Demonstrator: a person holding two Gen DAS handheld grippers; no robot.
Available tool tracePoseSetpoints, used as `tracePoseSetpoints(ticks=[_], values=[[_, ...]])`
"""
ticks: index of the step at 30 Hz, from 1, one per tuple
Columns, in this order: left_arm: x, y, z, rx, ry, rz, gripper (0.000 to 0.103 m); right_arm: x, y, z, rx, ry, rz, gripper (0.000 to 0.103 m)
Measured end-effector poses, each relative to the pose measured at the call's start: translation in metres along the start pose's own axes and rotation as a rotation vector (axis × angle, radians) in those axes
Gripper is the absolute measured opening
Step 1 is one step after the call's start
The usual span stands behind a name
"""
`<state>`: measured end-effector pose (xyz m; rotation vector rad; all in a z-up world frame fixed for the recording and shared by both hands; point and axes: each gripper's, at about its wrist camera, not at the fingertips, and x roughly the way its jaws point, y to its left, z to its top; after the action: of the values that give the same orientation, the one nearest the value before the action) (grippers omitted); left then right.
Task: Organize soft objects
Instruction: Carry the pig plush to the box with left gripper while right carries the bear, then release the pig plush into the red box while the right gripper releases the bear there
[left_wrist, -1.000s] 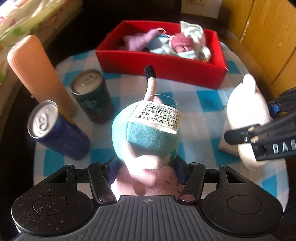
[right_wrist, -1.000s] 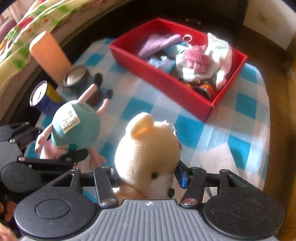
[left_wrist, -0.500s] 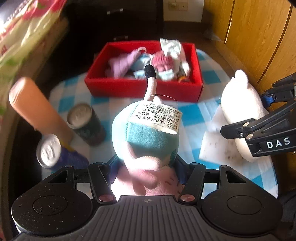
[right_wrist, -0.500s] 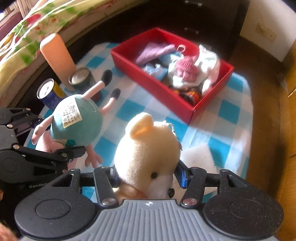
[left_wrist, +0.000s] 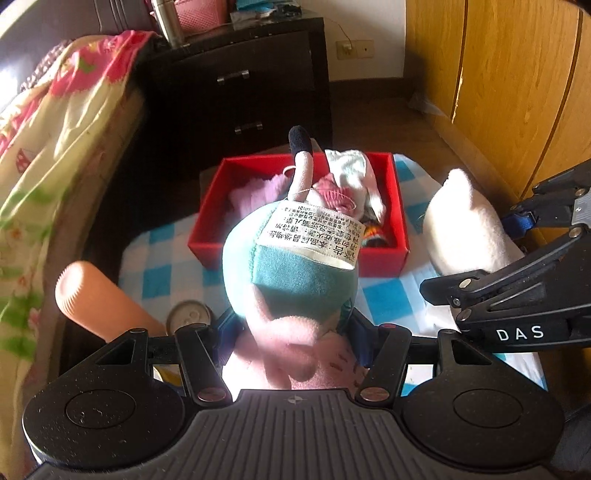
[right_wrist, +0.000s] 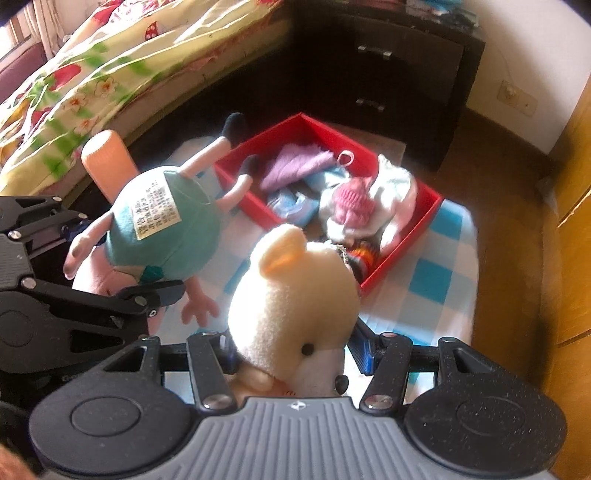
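Your left gripper (left_wrist: 291, 332) pinches the pig plush (left_wrist: 295, 280) (frame centre); your right gripper (right_wrist: 291, 350) pinches the cream bear (right_wrist: 295, 291), red box (right_wrist: 402, 251) beyond.

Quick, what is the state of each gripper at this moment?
Left gripper: closed on the pink pig plush.
Right gripper: closed on the cream bear plush.

Checked table (left_wrist: 162, 266) w/ red box (left_wrist: 295, 254), can (left_wrist: 188, 317), orange cylinder (left_wrist: 99, 302).
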<state>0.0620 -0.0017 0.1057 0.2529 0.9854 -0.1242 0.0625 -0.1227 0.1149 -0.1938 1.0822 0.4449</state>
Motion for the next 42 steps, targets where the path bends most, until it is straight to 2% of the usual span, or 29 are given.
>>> tracePoseSetpoints(ticks=[11, 24, 31, 42], values=[[0.005, 0.008, 0.038, -0.014, -0.027, 0.044, 0.06, -0.006, -0.012, 0.033, 0.028, -0.049, -0.018, 0.033], [0.033, 0.009, 0.088, -0.017, -0.065, 0.072, 0.059, 0.011, -0.053, 0.071, 0.125, -0.11, -0.037, 0.033], [0.072, 0.011, 0.11, -0.027, -0.048, 0.081, 0.059, 0.044, -0.077, 0.091, 0.177, -0.104, -0.033, 0.033], [0.143, 0.027, 0.126, -0.065, 0.019, 0.107, 0.059, 0.126, -0.1, 0.106, 0.235, -0.038, 0.008, 0.033]])
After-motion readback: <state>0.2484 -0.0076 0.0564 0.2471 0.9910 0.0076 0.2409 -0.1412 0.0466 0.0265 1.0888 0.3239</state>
